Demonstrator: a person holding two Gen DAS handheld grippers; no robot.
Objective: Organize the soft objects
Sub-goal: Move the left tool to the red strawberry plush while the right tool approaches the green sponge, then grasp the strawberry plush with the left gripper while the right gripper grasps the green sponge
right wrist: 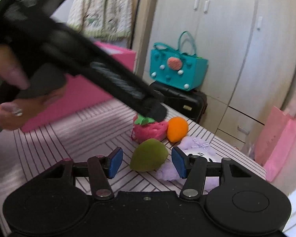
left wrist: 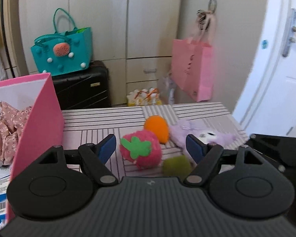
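I am bringing both tongs in over the striped tabletop, where four soft toys are bunched together toward its far right corner. My left tongs are standing apart and clamped on nothing, and the pink strawberry plush is lying straight ahead between their blue pads, slightly nearer the left pad, with its green leaf patch facing me; it looks roundish, so I am judging no long axis matters there. My right tongs are also apart and empty, and the green plush is sitting right between them, its pointed end tilting up and to the right. So each pair is lined up on its own toy, the left being nearer the strawberry. The orange plush is touching the strawberry on the far side, and the purple plush is lying toward the right edge, partly hidden behind my pads. In the right wrist view the left tongs' dark body is covering the strawberry's top. The pink bag by the left edge is cut off, and motion blur is softening everything.
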